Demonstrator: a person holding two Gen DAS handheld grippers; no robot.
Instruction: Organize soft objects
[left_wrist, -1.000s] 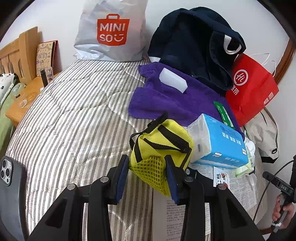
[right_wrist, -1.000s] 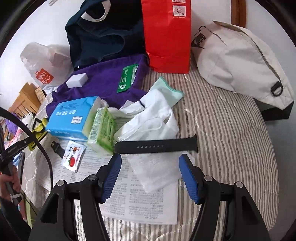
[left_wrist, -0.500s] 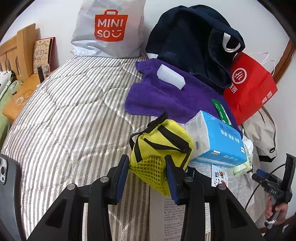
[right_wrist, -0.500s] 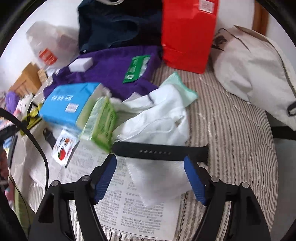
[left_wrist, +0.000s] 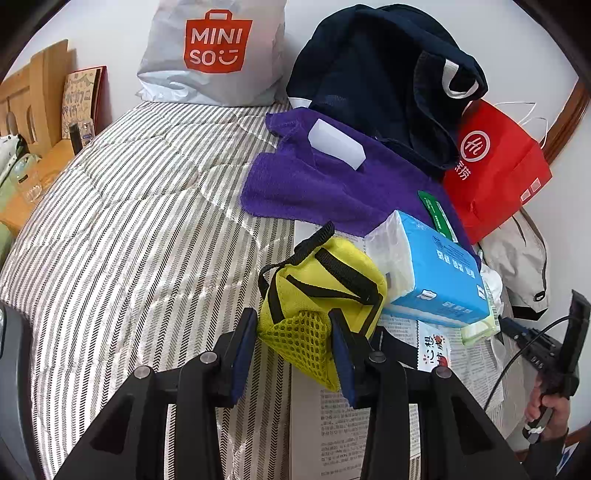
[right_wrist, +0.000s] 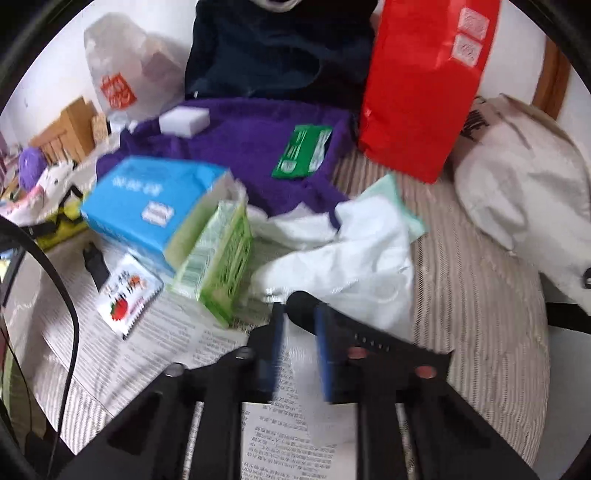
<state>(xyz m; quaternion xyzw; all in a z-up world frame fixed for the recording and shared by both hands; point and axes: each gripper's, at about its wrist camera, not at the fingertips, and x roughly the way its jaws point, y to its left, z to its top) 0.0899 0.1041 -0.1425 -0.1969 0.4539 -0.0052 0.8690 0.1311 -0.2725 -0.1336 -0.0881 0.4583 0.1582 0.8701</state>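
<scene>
We're pinching the soft yellow pouch (left_wrist: 325, 295) by its mesh corner in the left fingers (left_wrist: 245, 350) while the right fingers (right_wrist: 321, 343) have just been closing on the limp black strap (right_wrist: 306, 314) near its end.

Left tool (left_wrist: 291, 339) clamped; right tool (right_wrist: 298, 332) jaws just closing, narrow.

Both cameras look steeply down and forward along their own fingers, close over the bed. The left wrist view faces the striped quilt (left_wrist: 129, 221); both views share the blue tissue pack (left_wrist: 439, 273) (right_wrist: 147, 199) and purple towel (left_wrist: 325, 184) (right_wrist: 251, 147).
</scene>
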